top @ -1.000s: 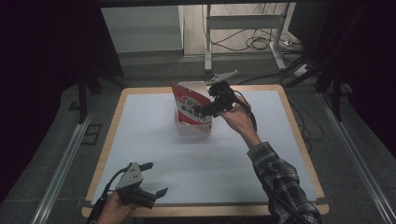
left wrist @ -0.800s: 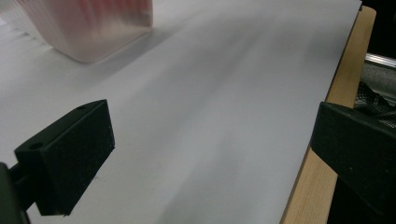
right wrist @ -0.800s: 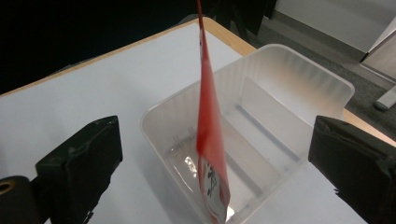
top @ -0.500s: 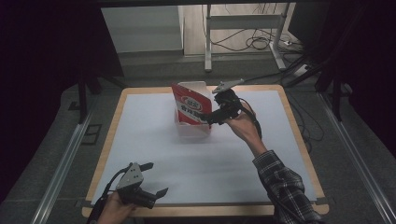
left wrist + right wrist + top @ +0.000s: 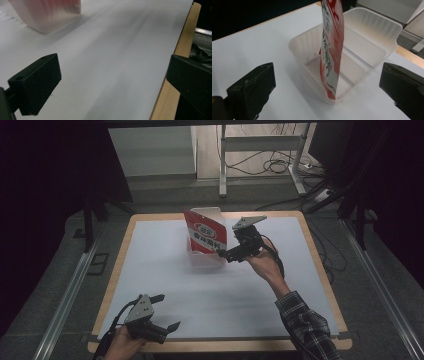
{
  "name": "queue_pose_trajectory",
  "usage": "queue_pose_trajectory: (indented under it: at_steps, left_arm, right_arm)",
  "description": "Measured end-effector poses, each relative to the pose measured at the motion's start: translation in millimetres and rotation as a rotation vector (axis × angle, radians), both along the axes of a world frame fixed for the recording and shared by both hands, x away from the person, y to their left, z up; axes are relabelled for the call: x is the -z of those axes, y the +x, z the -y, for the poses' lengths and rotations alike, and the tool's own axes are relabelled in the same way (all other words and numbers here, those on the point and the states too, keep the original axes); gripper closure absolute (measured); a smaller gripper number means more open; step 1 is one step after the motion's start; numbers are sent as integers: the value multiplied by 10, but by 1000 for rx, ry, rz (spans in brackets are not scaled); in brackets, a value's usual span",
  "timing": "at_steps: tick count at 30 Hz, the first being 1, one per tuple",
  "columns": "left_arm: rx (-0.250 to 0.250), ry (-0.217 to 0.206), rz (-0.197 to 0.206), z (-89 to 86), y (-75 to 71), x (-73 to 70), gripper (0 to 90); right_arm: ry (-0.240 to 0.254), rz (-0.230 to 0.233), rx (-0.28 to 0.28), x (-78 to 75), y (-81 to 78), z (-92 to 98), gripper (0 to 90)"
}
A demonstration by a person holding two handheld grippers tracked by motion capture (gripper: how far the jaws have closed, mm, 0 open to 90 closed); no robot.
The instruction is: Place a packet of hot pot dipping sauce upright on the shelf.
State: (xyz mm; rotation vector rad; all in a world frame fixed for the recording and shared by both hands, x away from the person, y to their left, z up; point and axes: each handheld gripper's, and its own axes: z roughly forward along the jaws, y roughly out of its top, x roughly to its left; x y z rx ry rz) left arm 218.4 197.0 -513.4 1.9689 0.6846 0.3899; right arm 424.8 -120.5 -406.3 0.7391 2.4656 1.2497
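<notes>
A red and white packet (image 5: 331, 50) stands on edge inside a translucent plastic tub (image 5: 372, 32), its lower end on the tub's floor and its top rising well above the rim. The tub sits on the white table (image 5: 280, 305), toward the far side. The right gripper (image 5: 223, 256) is just beside the tub's near right wall, its jaws spread wide and nothing between them; they have just been opening. In the right gripper view the packet and tub lie ahead of the jaws, centred between them and clear of both. The left gripper (image 5: 168, 312) hangs over the near edge of the table, well apart from the tub, jaws wide and empty.
</notes>
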Motion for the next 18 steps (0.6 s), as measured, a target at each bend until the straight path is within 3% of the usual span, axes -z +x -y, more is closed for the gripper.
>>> queue_pose_trajectory:
  at_steps: [11, 18]
  left_arm:
    - [0, 0, -1, -1, -1, -2, 0]
    - [1, 0, -2, 0, -1, 0, 0]
  right_arm:
    - [38, 0, 41, 88, -94, 134, 0]
    - [31, 8, 64, 145, -182, 216, 0]
